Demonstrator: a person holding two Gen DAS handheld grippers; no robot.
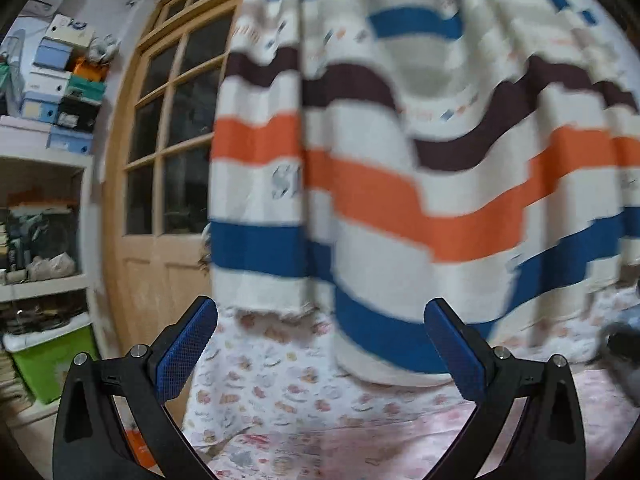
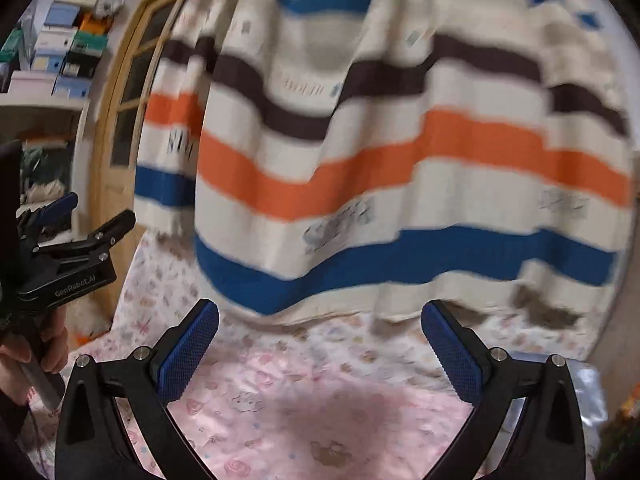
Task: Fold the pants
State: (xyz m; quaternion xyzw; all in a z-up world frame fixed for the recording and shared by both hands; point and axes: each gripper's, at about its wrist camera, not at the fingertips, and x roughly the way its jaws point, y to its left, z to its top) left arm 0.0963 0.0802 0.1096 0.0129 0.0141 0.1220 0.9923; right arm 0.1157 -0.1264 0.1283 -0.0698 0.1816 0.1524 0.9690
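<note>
Both grippers hover over a pink patterned bedsheet (image 2: 304, 392) with nothing between their blue pads. The left gripper (image 1: 320, 344) has its jaws wide apart, and so does the right gripper (image 2: 320, 340). Ahead hangs a striped curtain (image 1: 400, 168) in white, orange, blue and brown, beside a wooden glazed door (image 1: 160, 152). No pants can be made out in either blurred view.

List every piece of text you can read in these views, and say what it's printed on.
"GenRobot.AI": on the black body of the left gripper, seen from the right wrist.
Grey lettering on the striped curtain: too blurred to read.
Labels on the stacked boxes: too small.
</note>
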